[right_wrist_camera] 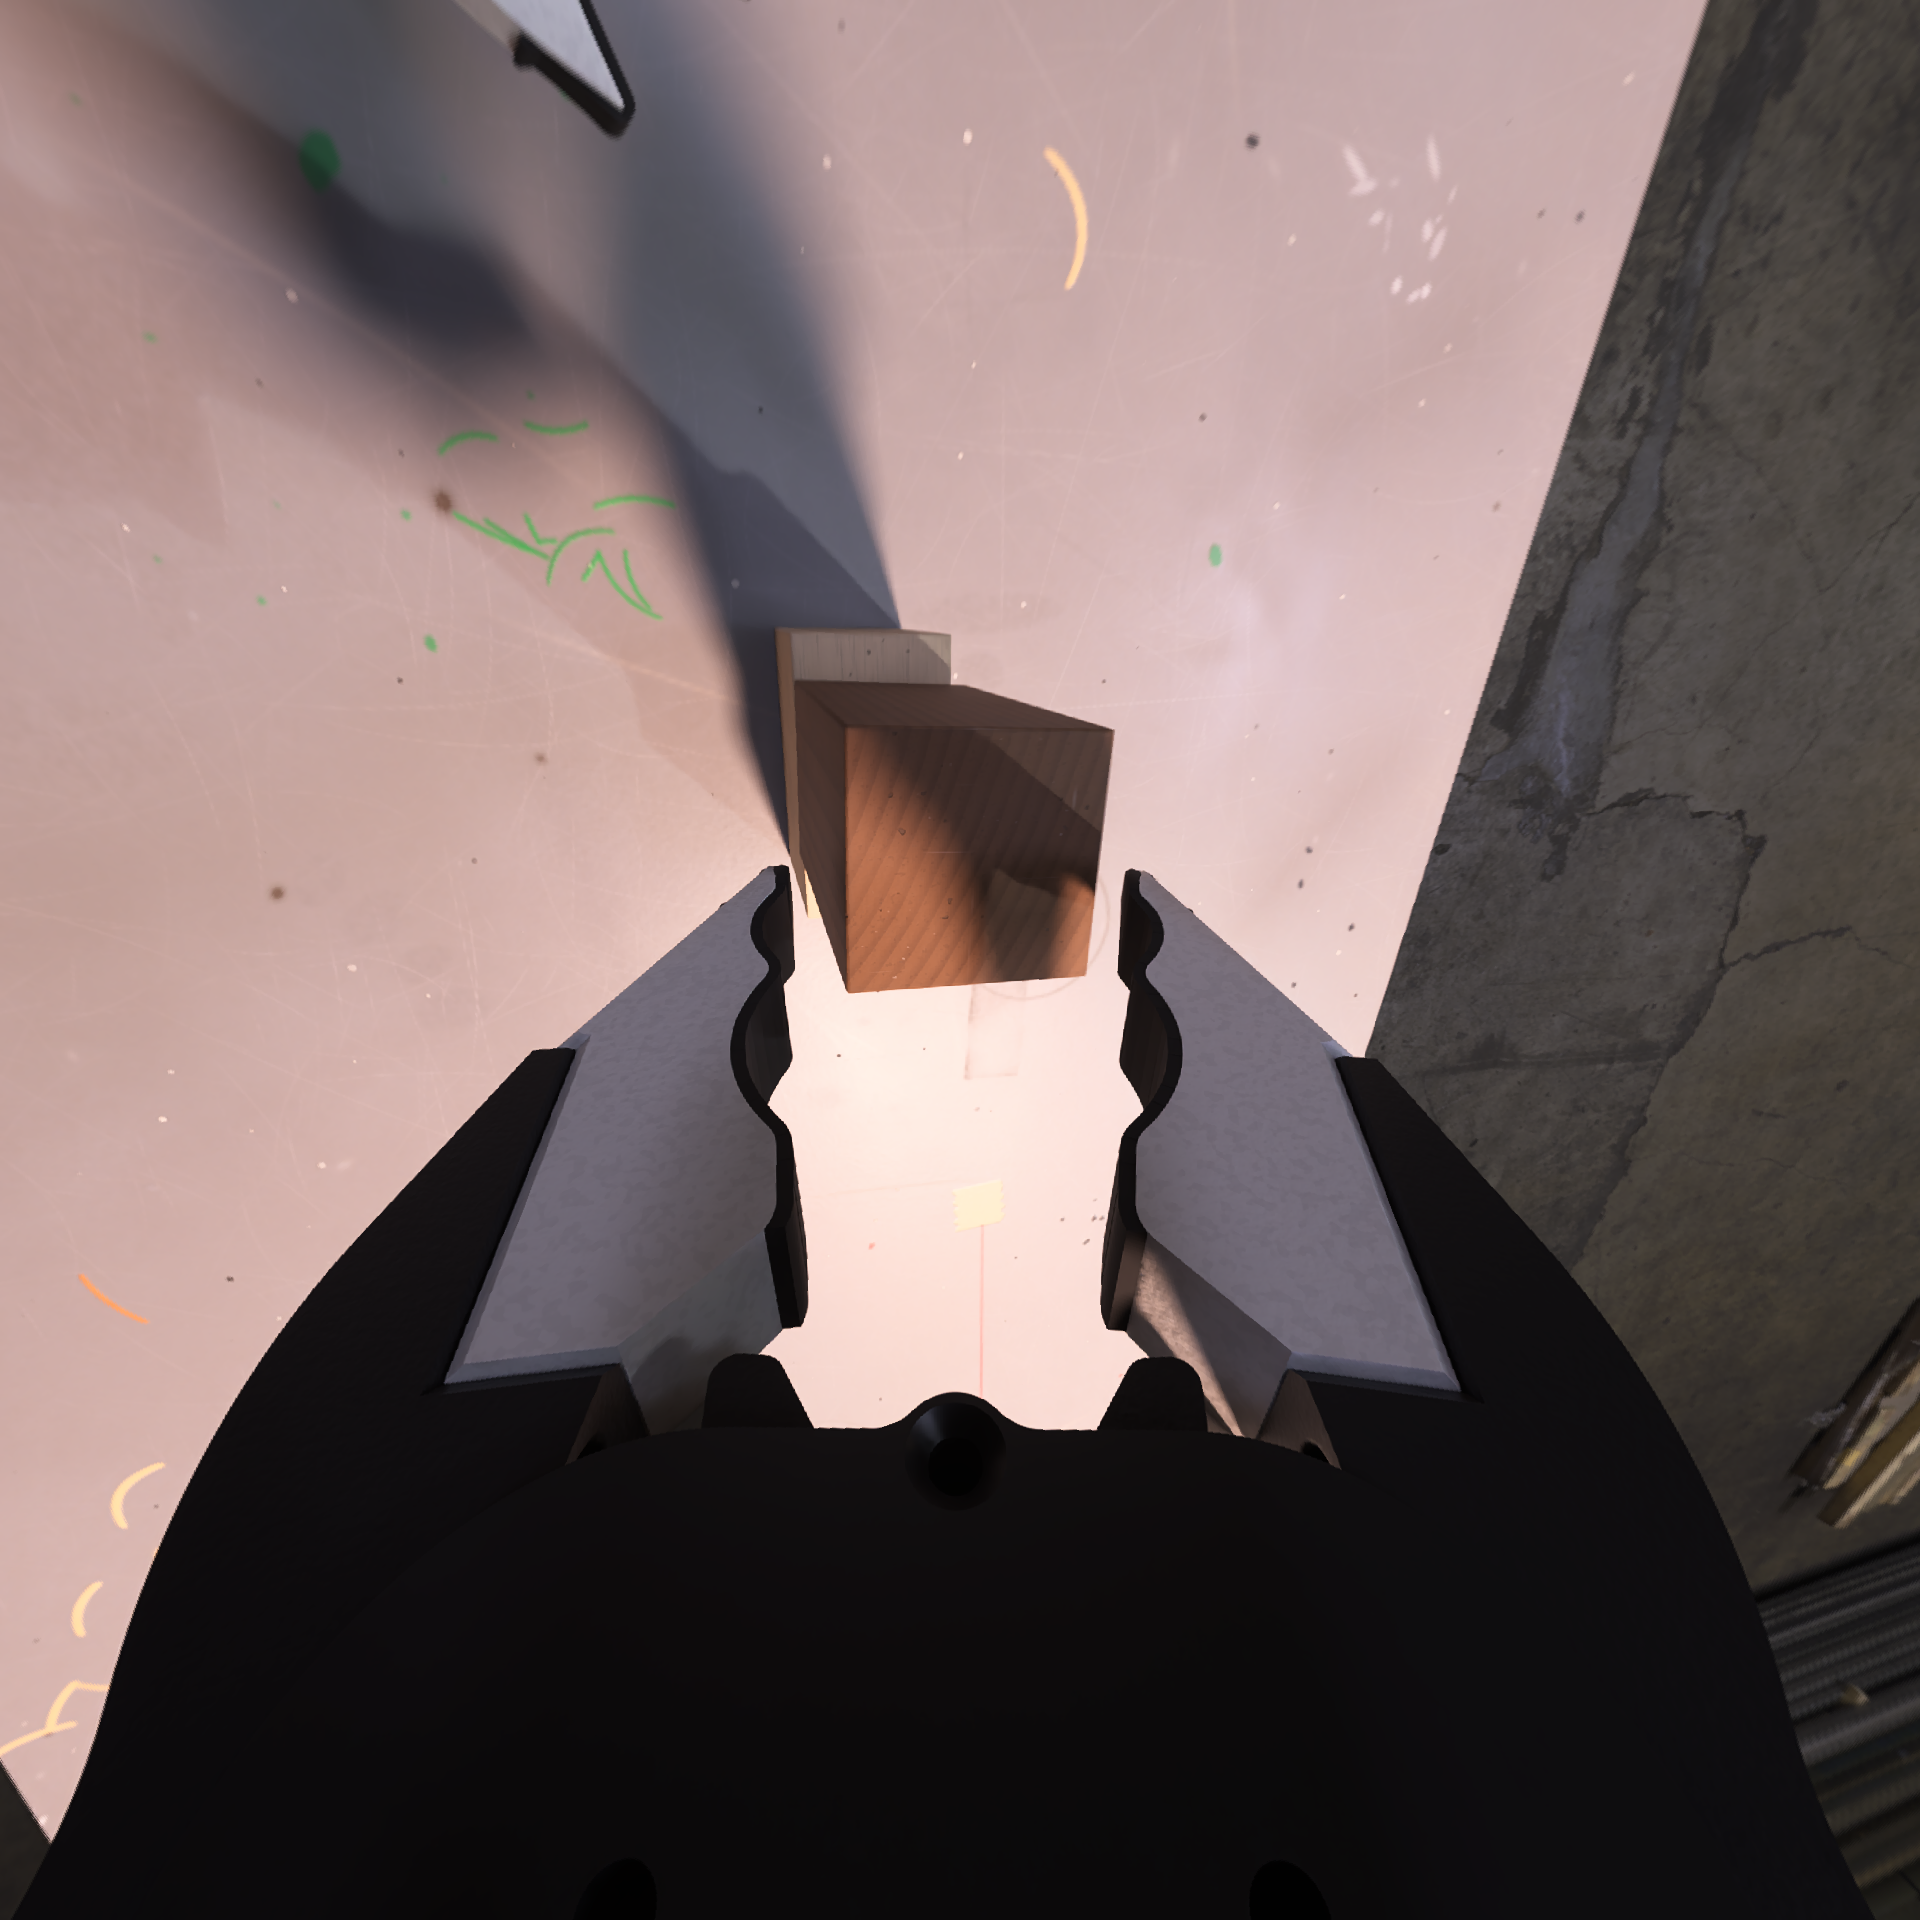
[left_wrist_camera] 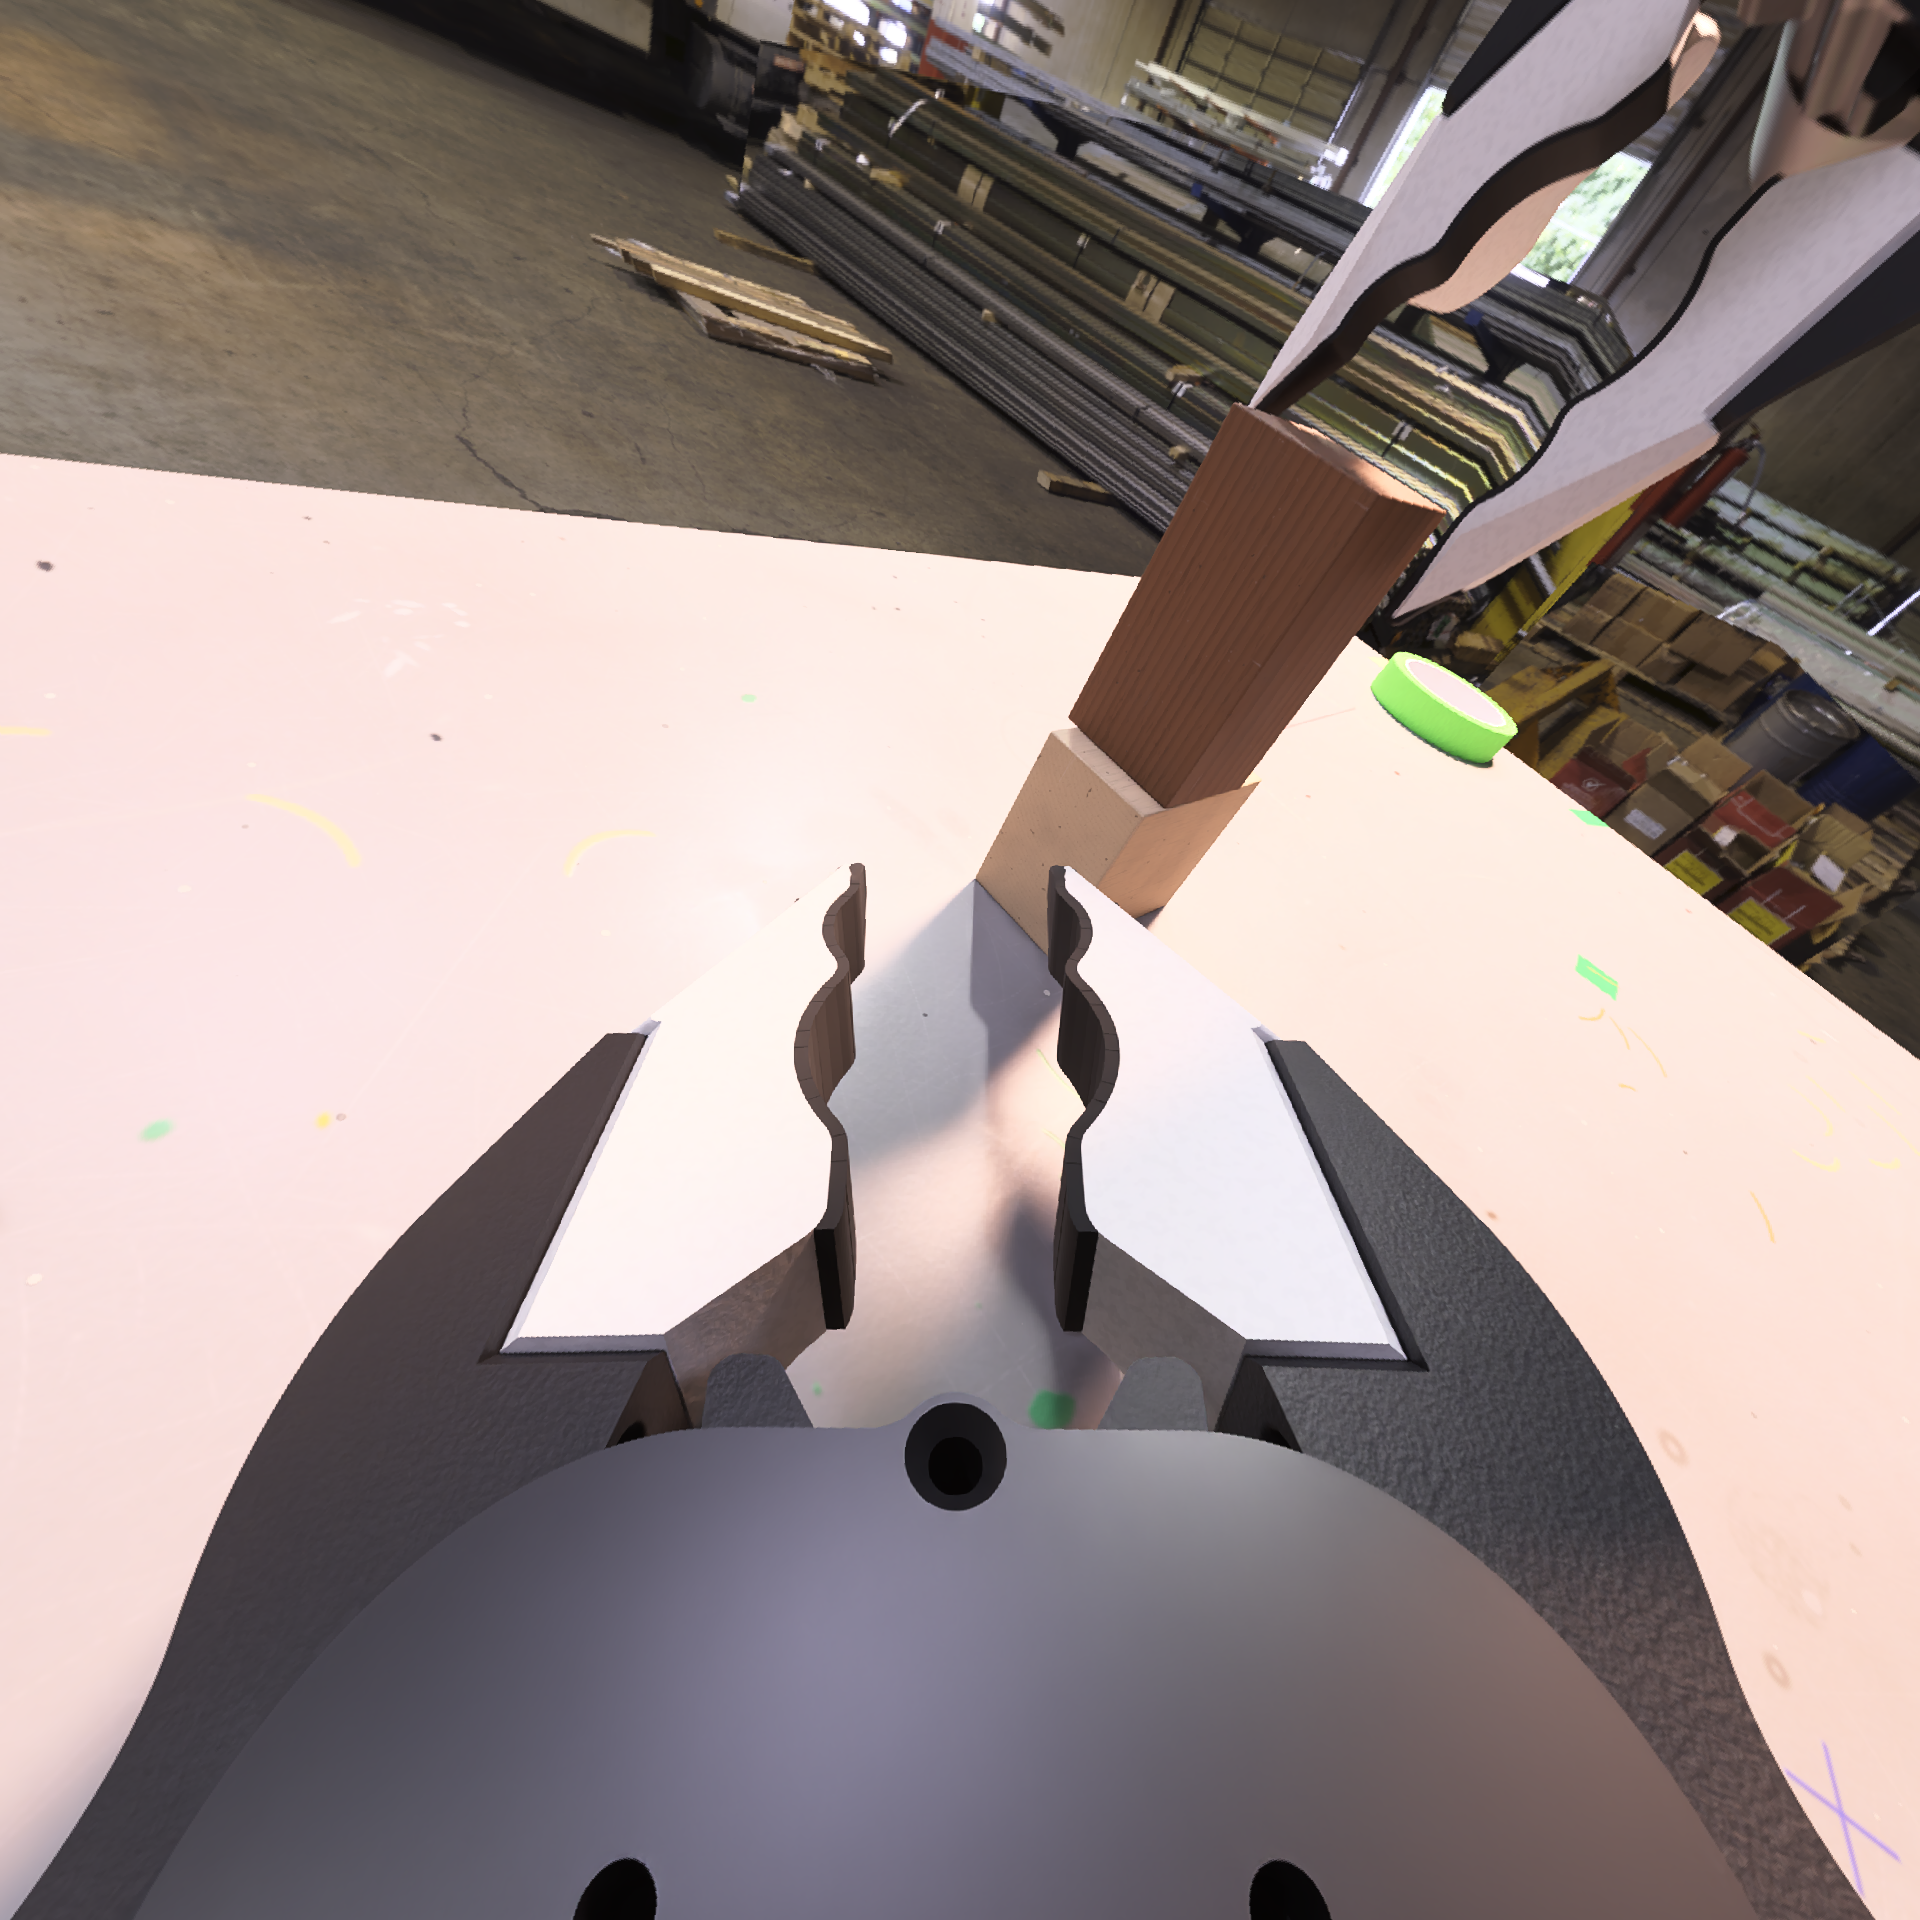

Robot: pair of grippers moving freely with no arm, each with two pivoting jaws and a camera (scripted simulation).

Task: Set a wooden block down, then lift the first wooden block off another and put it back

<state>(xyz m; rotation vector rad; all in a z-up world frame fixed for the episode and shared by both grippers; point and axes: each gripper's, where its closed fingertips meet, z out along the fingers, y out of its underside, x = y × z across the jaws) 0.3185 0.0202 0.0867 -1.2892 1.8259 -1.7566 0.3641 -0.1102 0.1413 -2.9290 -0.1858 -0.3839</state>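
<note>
A tall reddish-brown wooden block (left_wrist_camera: 1236, 613) stands on end on a pale wooden block (left_wrist_camera: 1091, 831) on the table. My left gripper (left_wrist_camera: 956, 883) is open and empty, low over the table just in front of the pale block. My right gripper (left_wrist_camera: 1392, 488) hangs above the brown block, open, its fingers on either side of the block's top and apart from it. In the right wrist view the right gripper (right_wrist_camera: 956, 883) looks straight down on the brown block's top (right_wrist_camera: 966, 852), with the pale block (right_wrist_camera: 862, 655) showing beneath it.
A green tape roll (left_wrist_camera: 1439, 707) lies near the table's far right edge. The pale table (left_wrist_camera: 416, 831) ends close behind the blocks; its edge (right_wrist_camera: 1475, 831) runs right of them, floor below. A corner of the left gripper (right_wrist_camera: 571, 62) shows at top left.
</note>
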